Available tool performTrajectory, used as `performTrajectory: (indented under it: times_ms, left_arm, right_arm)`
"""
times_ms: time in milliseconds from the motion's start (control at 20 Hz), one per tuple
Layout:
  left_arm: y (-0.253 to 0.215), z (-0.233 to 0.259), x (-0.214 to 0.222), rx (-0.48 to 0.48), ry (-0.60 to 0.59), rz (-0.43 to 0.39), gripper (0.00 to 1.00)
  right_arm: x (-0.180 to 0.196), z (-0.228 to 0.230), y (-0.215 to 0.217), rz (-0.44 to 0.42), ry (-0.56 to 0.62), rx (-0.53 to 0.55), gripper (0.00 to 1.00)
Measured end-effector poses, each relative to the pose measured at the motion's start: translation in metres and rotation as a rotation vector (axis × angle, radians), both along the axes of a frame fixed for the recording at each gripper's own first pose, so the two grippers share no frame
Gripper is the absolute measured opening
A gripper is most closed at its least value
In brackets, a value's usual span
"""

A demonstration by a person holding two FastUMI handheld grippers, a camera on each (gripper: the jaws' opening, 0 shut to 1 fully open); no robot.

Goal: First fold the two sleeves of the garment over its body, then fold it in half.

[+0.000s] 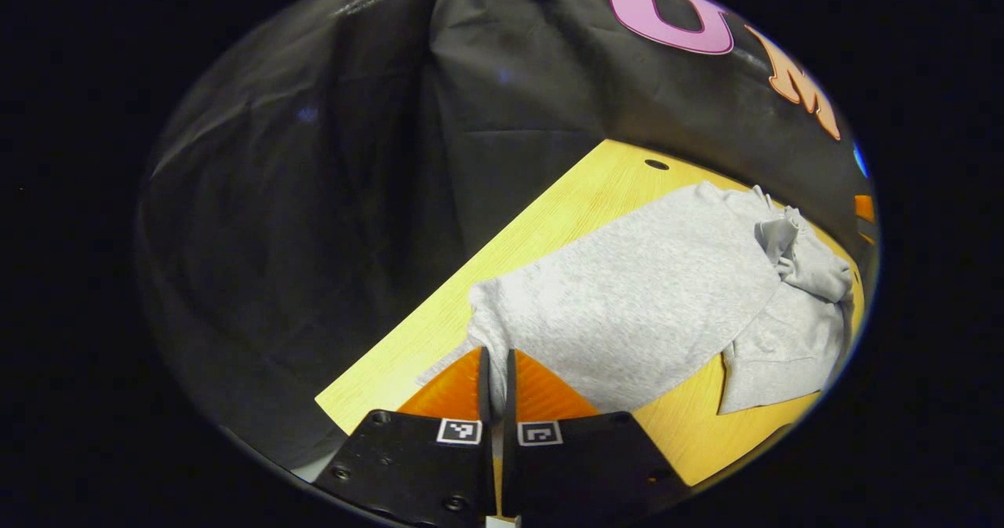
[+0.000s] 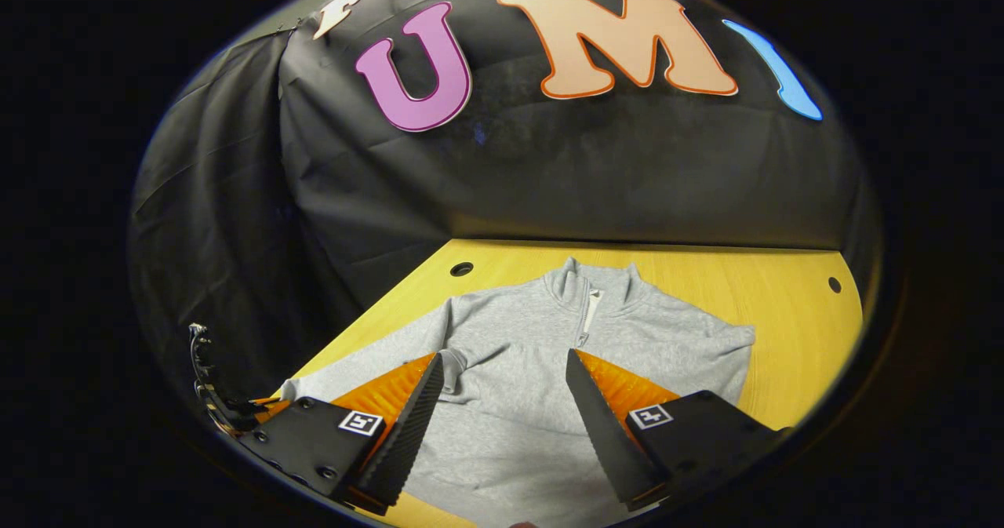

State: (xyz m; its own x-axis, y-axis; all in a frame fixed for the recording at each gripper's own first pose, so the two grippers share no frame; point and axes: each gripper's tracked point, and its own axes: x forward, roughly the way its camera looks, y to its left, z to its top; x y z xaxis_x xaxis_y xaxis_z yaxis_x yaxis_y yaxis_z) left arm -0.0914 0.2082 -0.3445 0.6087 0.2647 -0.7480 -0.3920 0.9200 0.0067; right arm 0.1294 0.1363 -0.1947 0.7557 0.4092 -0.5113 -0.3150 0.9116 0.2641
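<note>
Left gripper view has the left gripper (image 1: 496, 371) at the bottom centre, its fingers nearly together and pinching a grey edge of the garment (image 1: 627, 308), probably a sleeve end, though I cannot tell which part. That garment lies on the yellow table (image 1: 549, 214) toward the right of the frame. Right gripper view puts the right gripper (image 2: 502, 387) low over the garment's chest, fingers spread wide and holding nothing, collar and zip at centre. The pinch looks thin, so the cloth could slip out mid-fold, or drag the body askew.
</note>
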Motion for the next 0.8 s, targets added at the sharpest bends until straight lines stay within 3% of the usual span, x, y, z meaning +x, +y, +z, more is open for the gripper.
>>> performTrajectory:
  times_ms: [300, 600, 800]
  left_arm:
    - [-0.003, 0.025, 0.019, -0.03, -0.029, -0.02, 0.0]
    - [-0.018, 0.071, 0.071, -0.079, -0.125, -0.046, 0.0]
    - [-0.037, 0.108, 0.113, -0.087, -0.202, -0.107, 0.0]
  right_arm:
    - [-0.011, 0.01, -0.032, -0.043, -0.021, -0.005, 0.98]
    - [-0.024, 0.011, -0.067, -0.09, -0.024, -0.021, 0.98]
    - [-0.026, 0.02, -0.096, -0.151, -0.045, -0.01, 0.98]
